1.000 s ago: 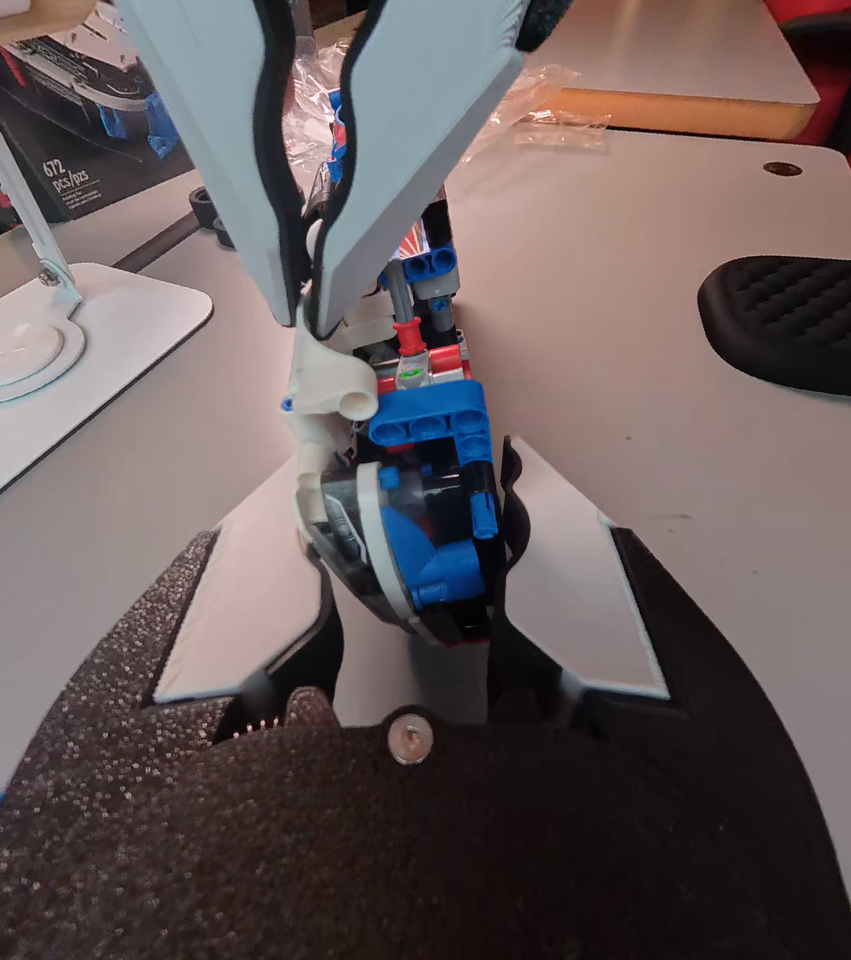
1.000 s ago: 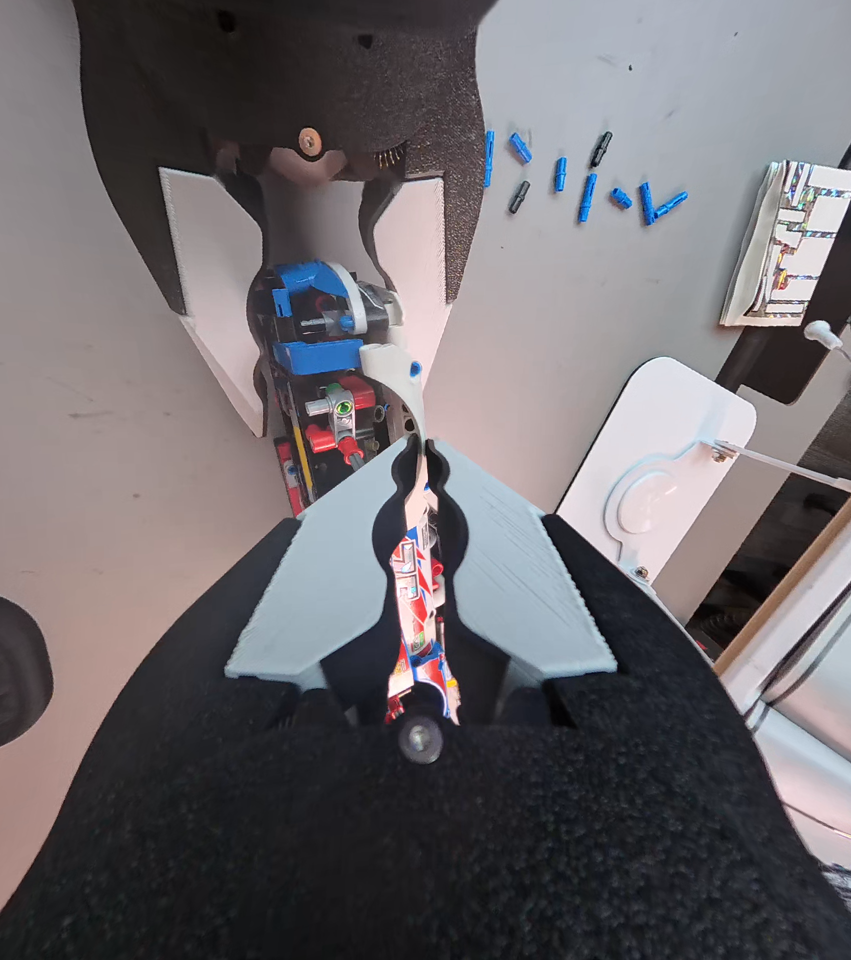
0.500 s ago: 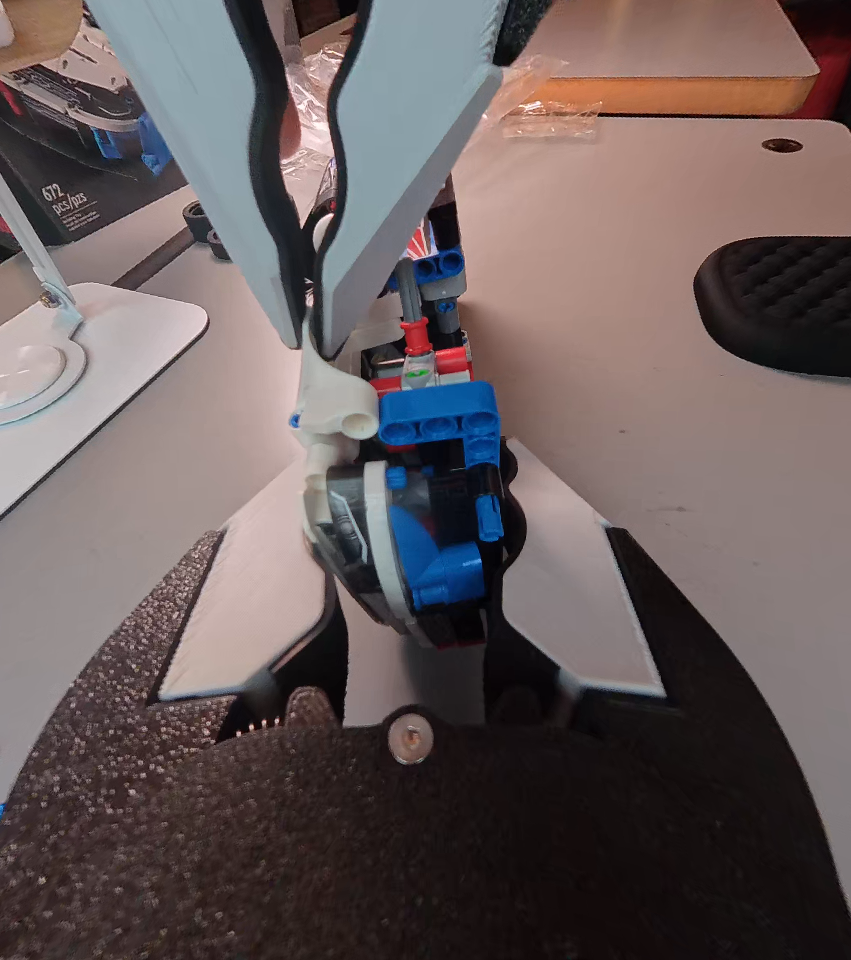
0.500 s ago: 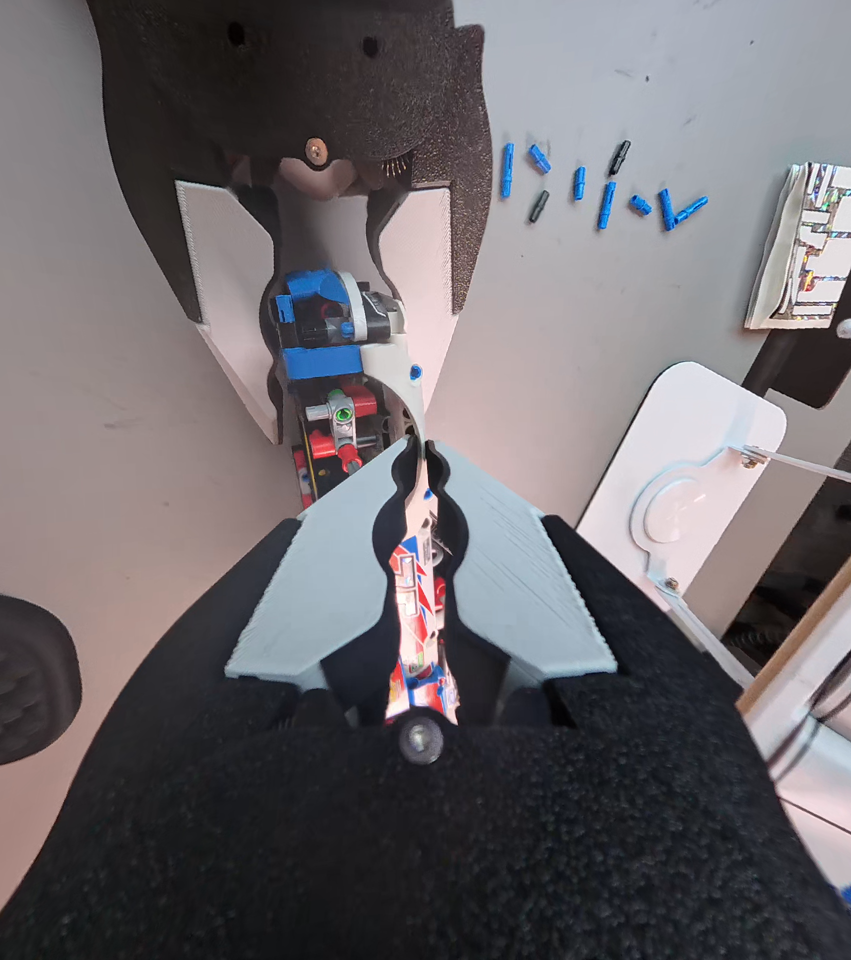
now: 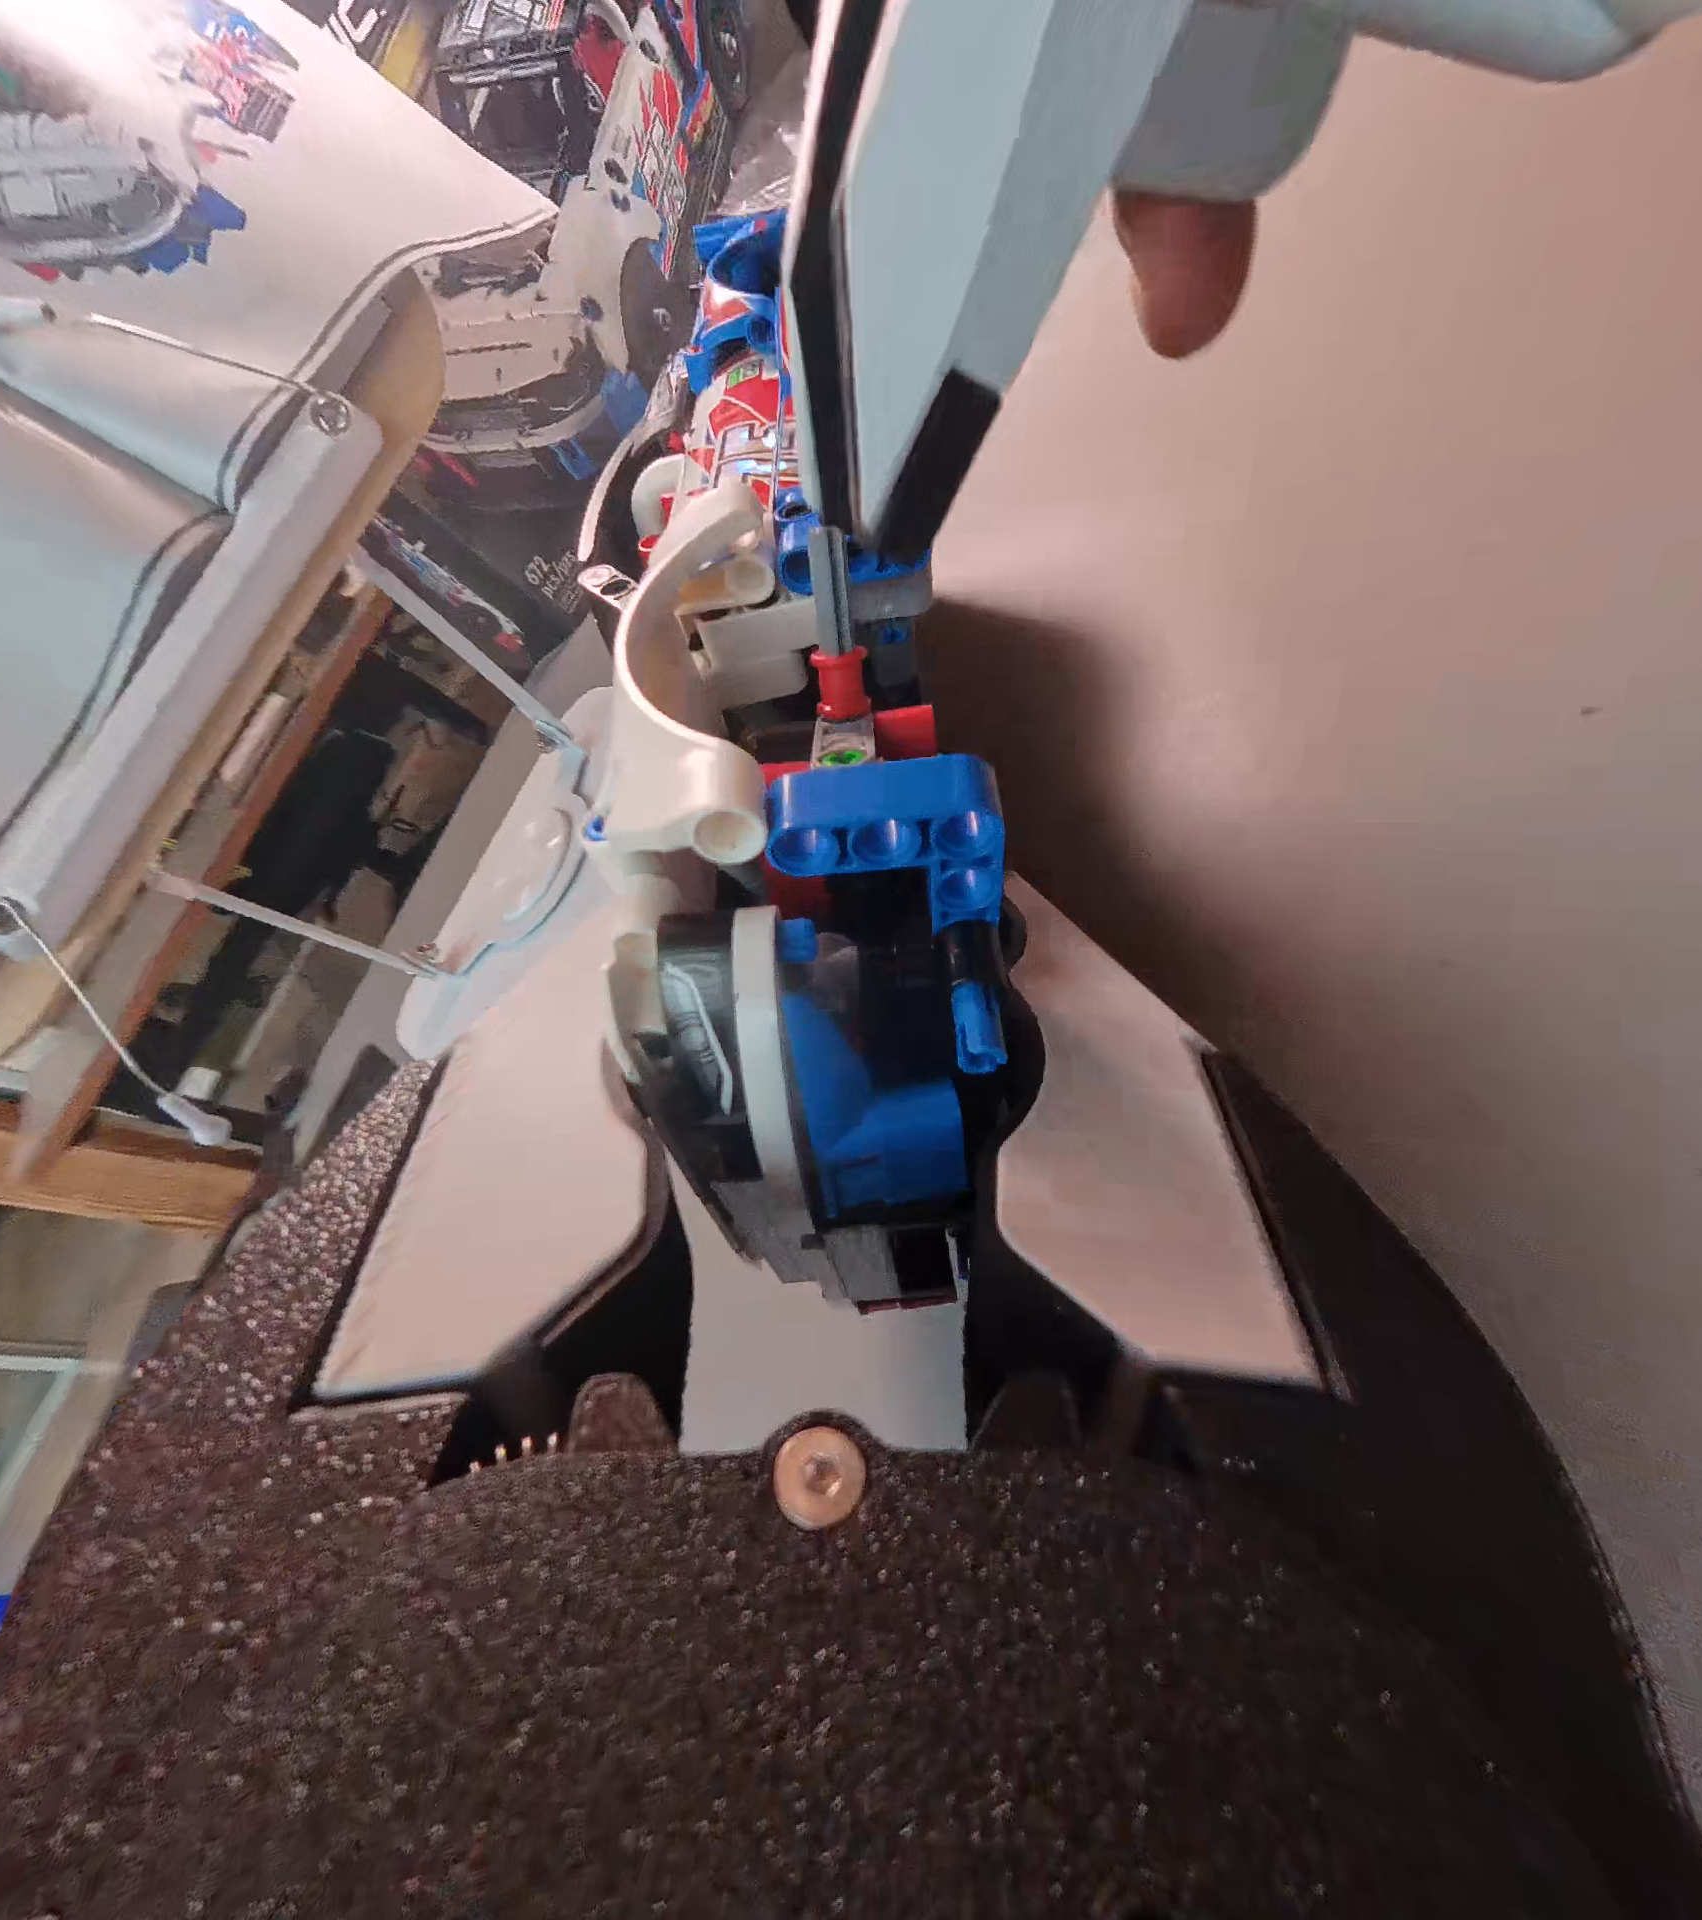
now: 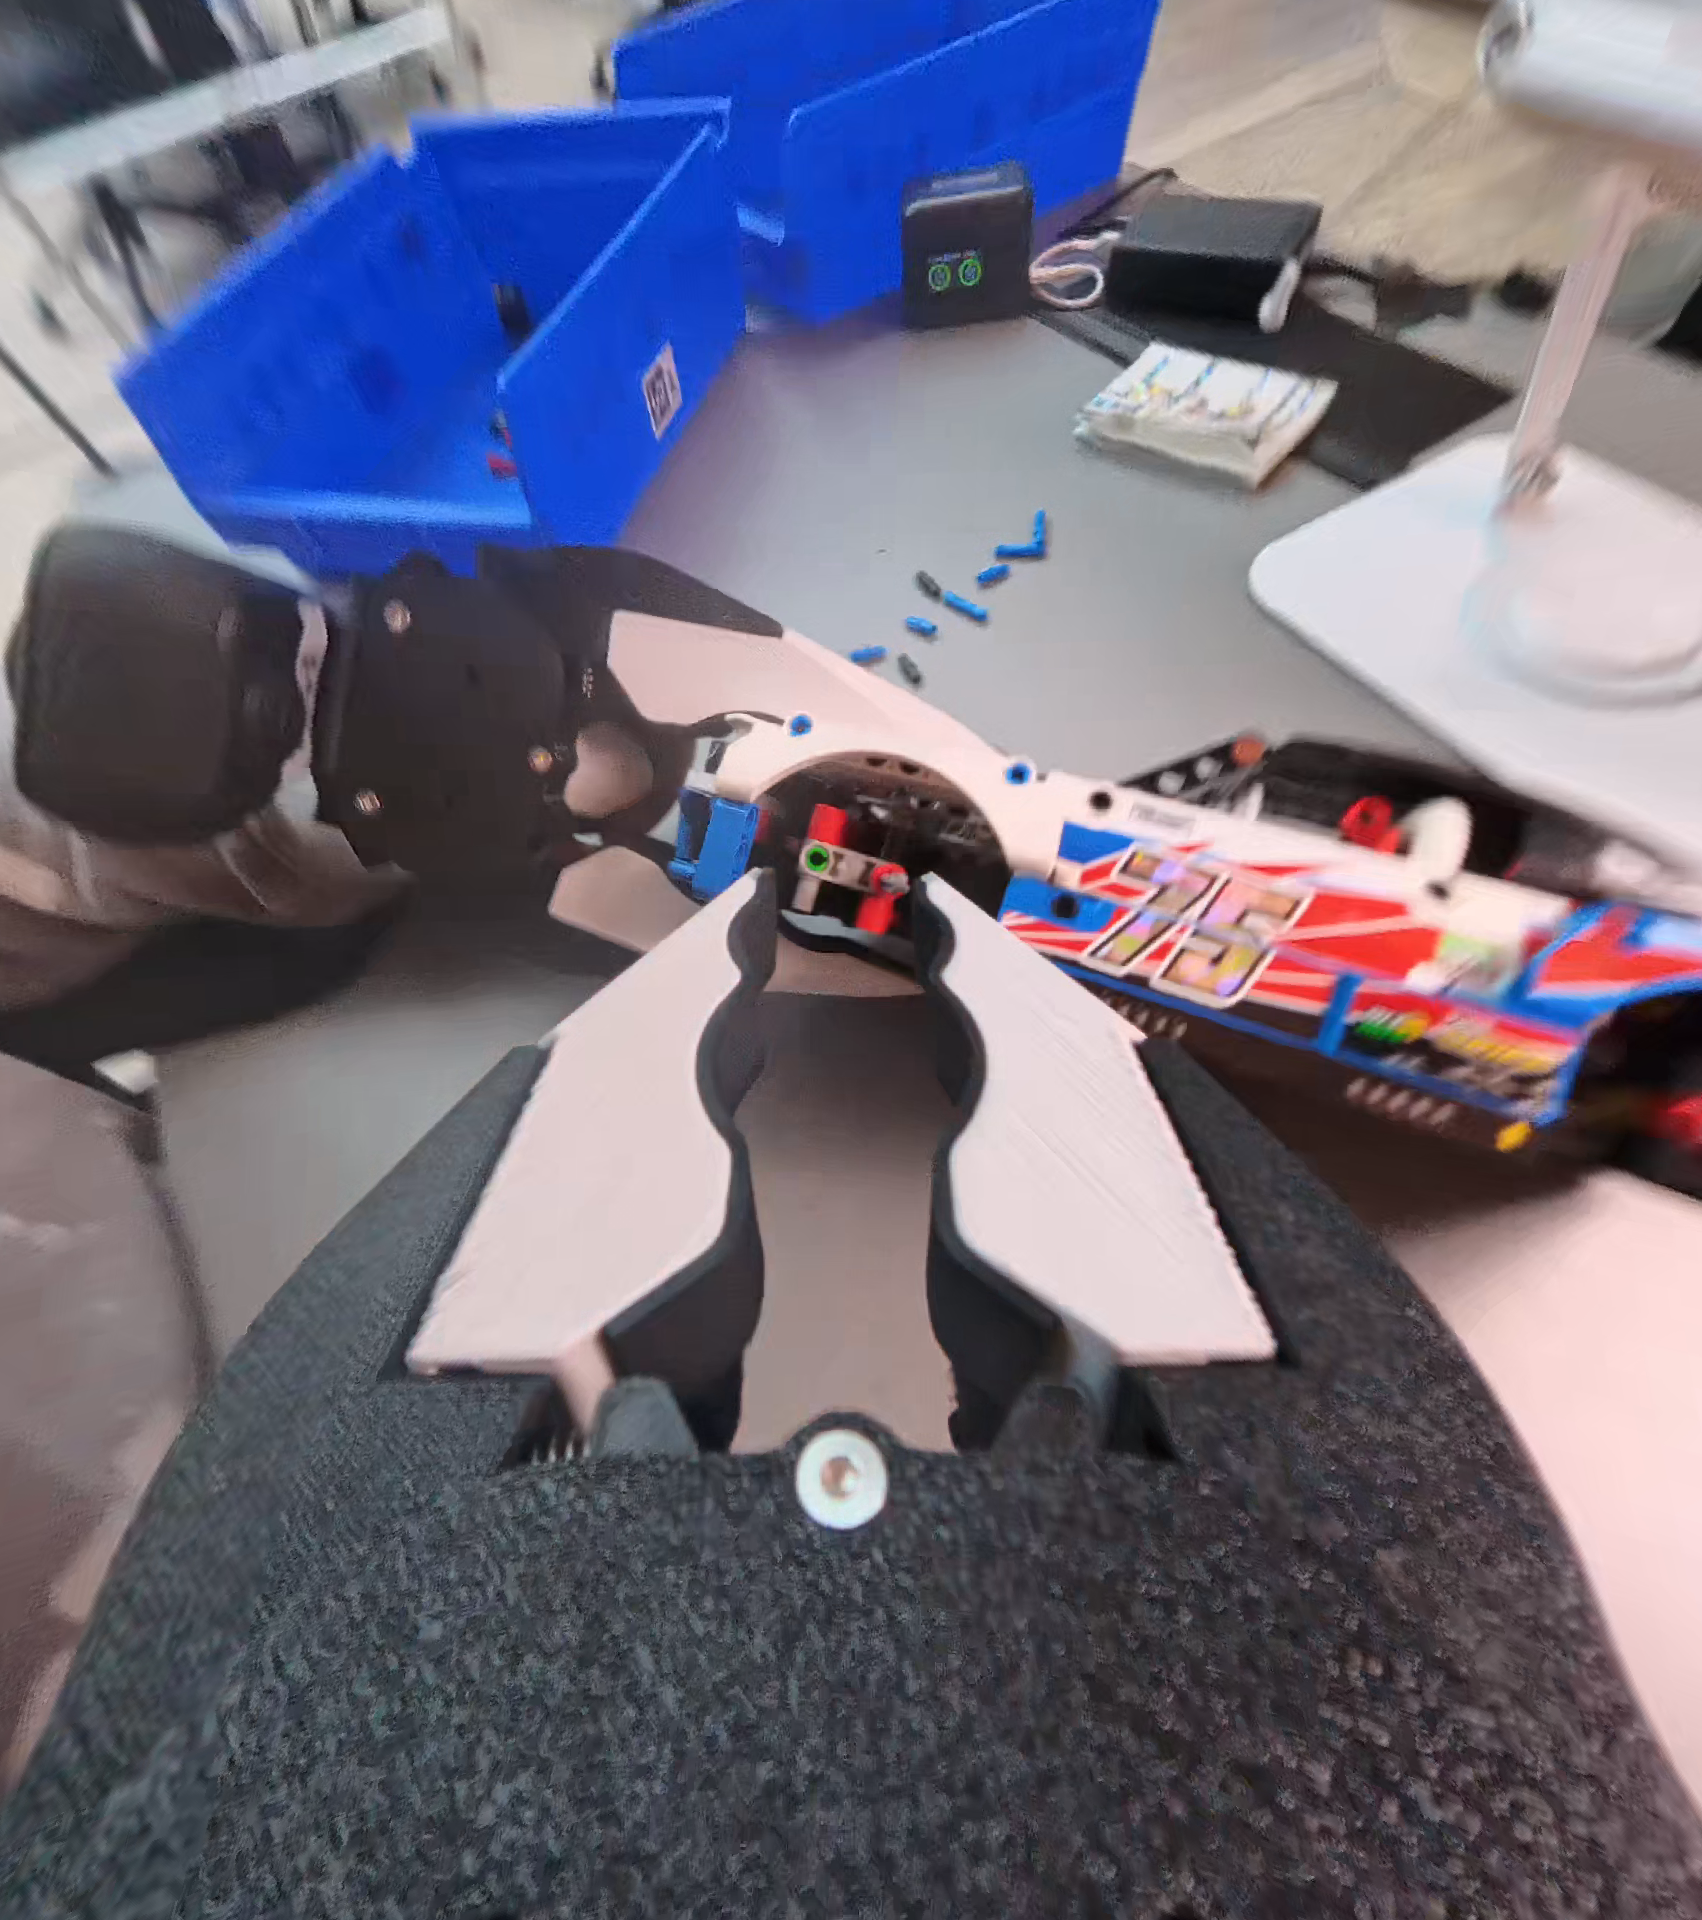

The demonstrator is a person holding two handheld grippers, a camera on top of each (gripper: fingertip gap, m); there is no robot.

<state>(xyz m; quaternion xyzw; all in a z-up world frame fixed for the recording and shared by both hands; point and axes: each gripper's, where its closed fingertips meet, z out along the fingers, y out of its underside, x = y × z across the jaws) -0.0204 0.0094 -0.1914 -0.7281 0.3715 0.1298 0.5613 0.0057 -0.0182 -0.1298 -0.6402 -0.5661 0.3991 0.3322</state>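
Note:
A toy brick race car (image 6: 1242, 925) in red, white and blue shows its numbered side in the right wrist view. My left gripper (image 5: 816, 935) is shut on the car's blue and white front end (image 5: 857, 1101). It also shows in the right wrist view (image 6: 681, 790), at the car's left end. My right gripper (image 6: 842, 894) is open and empty. Its tips sit at the front wheel arch, by the red and grey steering parts (image 6: 847, 873). One of its fingers (image 5: 951, 208) hangs over the car in the left wrist view, with a person's fingertip (image 5: 1179, 270) beside it.
Blue bins (image 6: 514, 343) stand at the back of the grey table (image 6: 930, 468). Several small blue and black pins (image 6: 961, 603) lie loose behind the car. A booklet (image 6: 1200, 410), a black device (image 6: 966, 244) and a white stand base (image 6: 1553, 623) are at the right. My right fingertips sit around 7 cm from my left ones.
My right gripper has let go of the car's body, opened, and swung round to the car's side at the wheel arch. My left gripper has rolled over, still holding the front end.

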